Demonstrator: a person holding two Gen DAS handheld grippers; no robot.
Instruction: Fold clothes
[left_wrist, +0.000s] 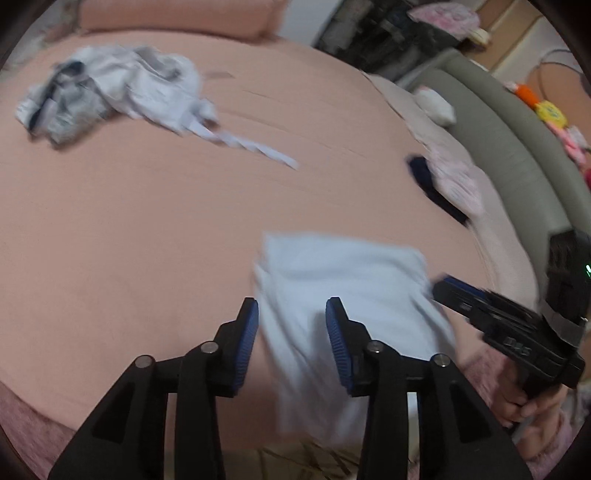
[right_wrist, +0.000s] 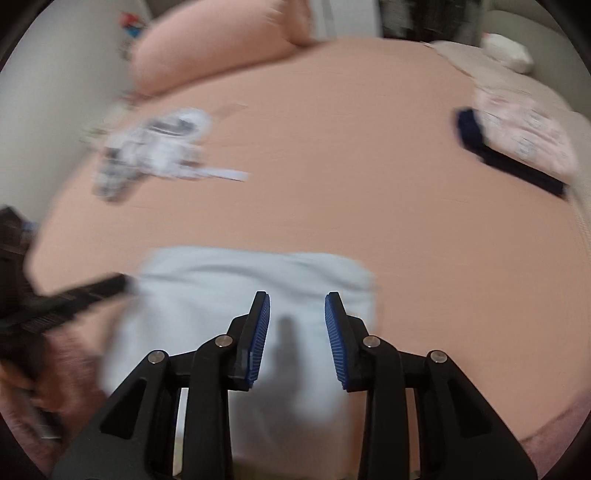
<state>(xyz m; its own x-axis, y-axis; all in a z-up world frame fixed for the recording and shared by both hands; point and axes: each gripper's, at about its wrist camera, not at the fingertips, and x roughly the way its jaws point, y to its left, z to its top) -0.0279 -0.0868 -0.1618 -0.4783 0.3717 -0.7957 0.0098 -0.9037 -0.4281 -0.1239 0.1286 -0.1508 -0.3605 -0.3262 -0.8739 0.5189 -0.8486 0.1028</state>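
Both grippers, left (left_wrist: 291, 310) and right (right_wrist: 297, 304), hover with jaws apart and empty over a pale blue cloth (left_wrist: 347, 295) at the bed's (left_wrist: 147, 221) near edge. Only the left view shows the hand (left_wrist: 532, 402) holding the right gripper. The right view alone shows a pillow (right_wrist: 207, 51).

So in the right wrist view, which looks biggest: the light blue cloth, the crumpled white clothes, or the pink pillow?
As they look in that view:
1. Light blue cloth, though it lies nearest the camera, which enlarges it.
2. Pink pillow.
3. Crumpled white clothes.
The pillow and the white clothes sit farther off and are blurred, so their real sizes stay unsure.
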